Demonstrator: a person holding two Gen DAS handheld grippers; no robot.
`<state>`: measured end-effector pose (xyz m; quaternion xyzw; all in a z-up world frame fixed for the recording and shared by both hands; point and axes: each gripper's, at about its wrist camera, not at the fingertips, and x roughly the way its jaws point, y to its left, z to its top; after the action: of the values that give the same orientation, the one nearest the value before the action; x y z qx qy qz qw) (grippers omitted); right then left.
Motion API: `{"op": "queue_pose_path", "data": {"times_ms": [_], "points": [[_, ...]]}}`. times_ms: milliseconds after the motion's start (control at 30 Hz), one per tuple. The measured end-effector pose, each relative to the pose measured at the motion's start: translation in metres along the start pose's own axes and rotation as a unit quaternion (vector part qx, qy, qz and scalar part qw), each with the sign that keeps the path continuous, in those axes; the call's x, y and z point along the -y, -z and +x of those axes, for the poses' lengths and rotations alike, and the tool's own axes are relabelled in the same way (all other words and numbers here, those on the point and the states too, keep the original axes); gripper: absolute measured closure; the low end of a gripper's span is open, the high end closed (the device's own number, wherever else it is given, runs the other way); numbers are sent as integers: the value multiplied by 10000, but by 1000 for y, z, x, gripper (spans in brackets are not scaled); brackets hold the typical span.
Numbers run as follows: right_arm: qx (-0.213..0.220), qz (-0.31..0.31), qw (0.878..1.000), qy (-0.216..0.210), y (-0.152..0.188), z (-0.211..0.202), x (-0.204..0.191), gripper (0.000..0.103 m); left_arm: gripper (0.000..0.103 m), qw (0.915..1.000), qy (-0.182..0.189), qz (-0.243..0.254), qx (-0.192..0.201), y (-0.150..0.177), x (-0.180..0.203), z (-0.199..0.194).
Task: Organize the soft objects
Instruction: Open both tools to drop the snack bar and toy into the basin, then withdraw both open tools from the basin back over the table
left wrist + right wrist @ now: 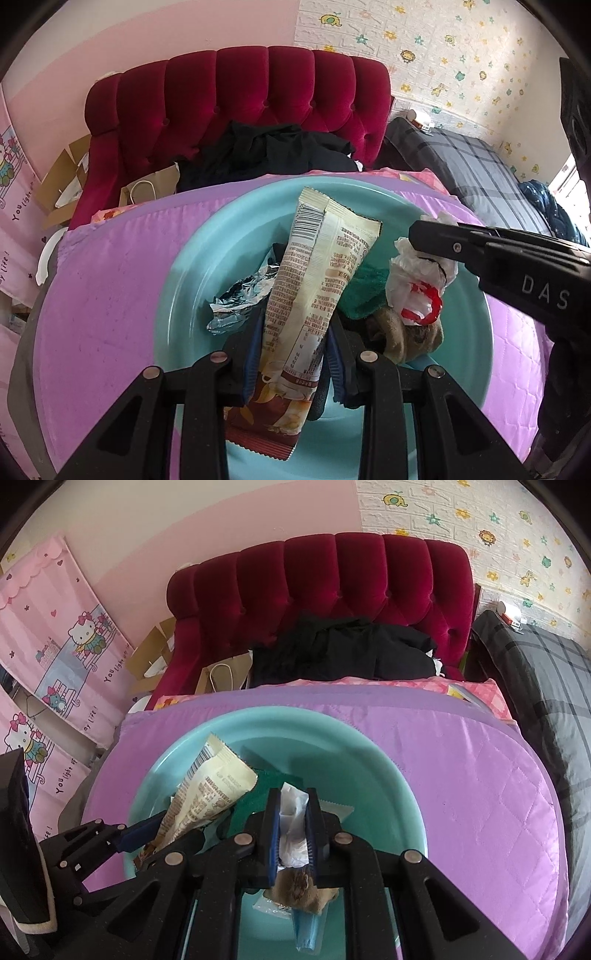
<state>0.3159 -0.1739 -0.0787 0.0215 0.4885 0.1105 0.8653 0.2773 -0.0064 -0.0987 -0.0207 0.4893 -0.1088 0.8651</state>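
Gripping snack wrapper [314, 280], left gripper [291, 354], over basin [184, 295]

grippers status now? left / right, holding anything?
Left gripper: closed on the snack wrapper, over the basin.
Right gripper: closed on the crumpled plastic bag, over the same basin.

basin [192, 280]: plain teal
quilt [480, 775]: lilac, stitched diamonds
wrapper [314, 280] in left gripper [291, 354]: cream, dark print, brown-red end
bag [291, 834] in right gripper [291, 838]: white
headboard [332, 587] beyond: crimson, tufted
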Motion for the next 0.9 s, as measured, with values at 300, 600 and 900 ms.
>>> {"op": "queue_pose_path", "data": {"times_ms": [300,600,900], "points": [[126,-85,9997,209,2,-5,-3,36,10,9994,-229,-67,231,1,-4,-12],[248,-202,9989,348,17,-16,-8,0,0,9986,-429,29,300,13,0,-23],[245,-234,9987,393,37,-37,-13,0,0,9982,-452,78,397,31,6,-46]]}}
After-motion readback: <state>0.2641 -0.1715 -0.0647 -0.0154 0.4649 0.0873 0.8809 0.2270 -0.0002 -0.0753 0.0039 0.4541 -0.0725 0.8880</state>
